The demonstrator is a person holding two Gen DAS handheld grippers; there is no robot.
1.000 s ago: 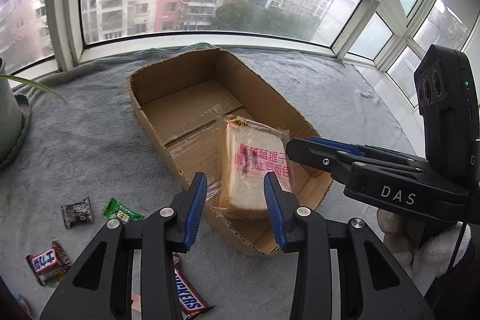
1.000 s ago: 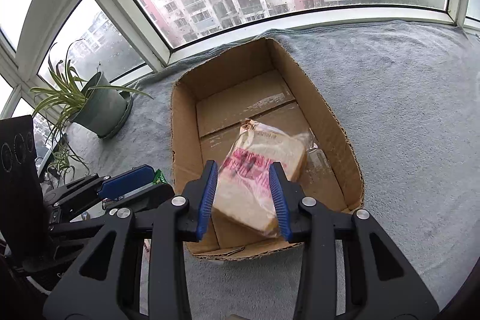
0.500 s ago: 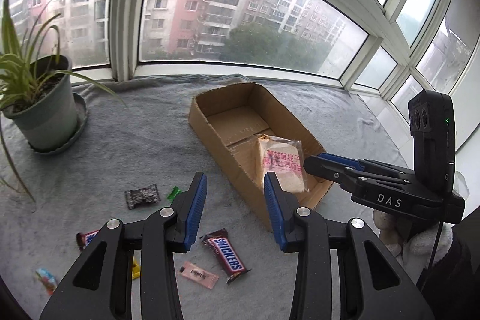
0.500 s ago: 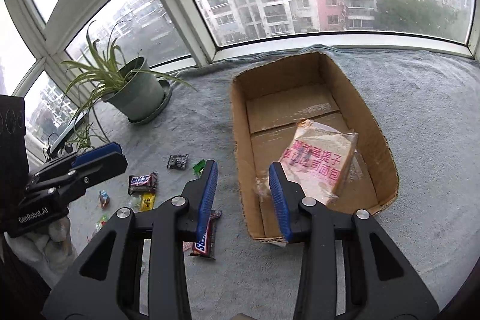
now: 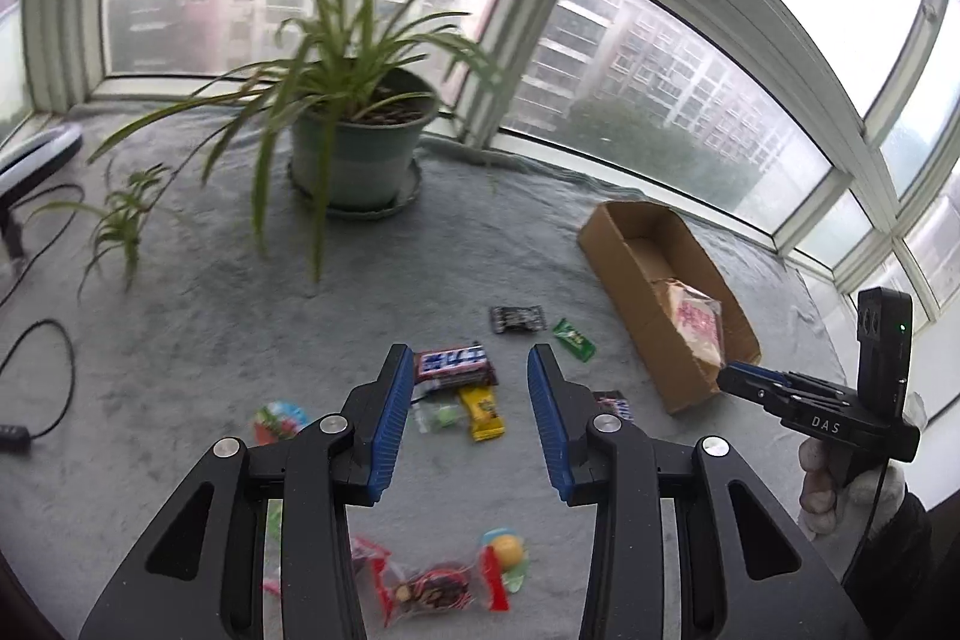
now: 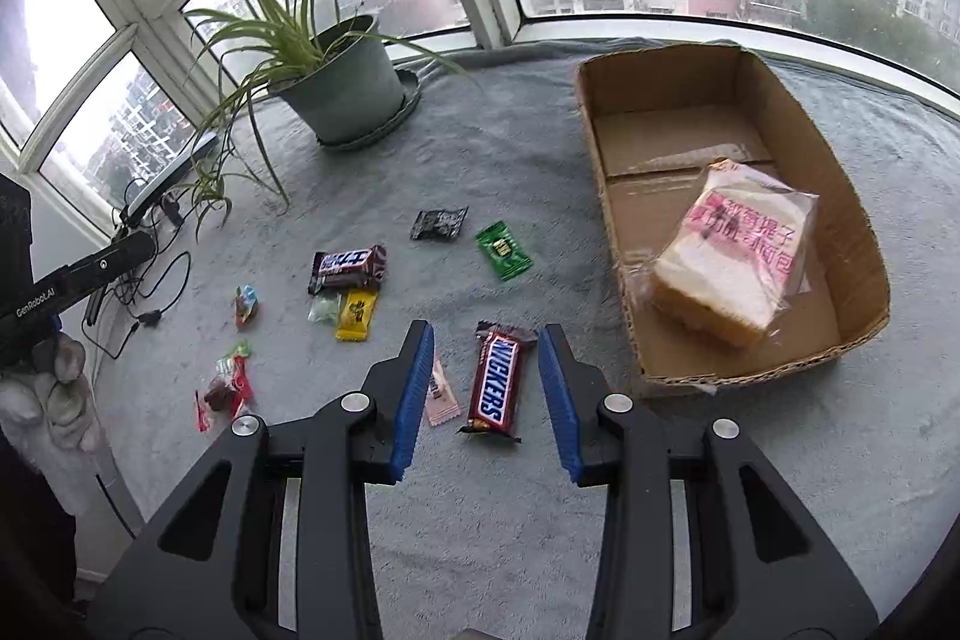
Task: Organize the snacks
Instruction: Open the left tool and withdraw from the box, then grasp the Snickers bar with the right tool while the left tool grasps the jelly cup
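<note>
Gaping wide and empty, the right gripper (image 6: pixel 485 388) frames one Snickers bar (image 6: pixel 495 382) on the grey cloth (image 6: pixel 516 148), the left gripper (image 5: pixel 471 421) likewise spread over several small sweets, then one box (image 6: pixel 864 244) holding one bread pack (image 6: pixel 735 250), one potted plant (image 6: pixel 336 82) farthest.

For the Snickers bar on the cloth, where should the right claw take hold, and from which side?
Grip the Snickers bar across its narrow middle, coming from above. It lies flat, its long axis along the open right claw, one finger either side; the crimped ends are thin.
</note>
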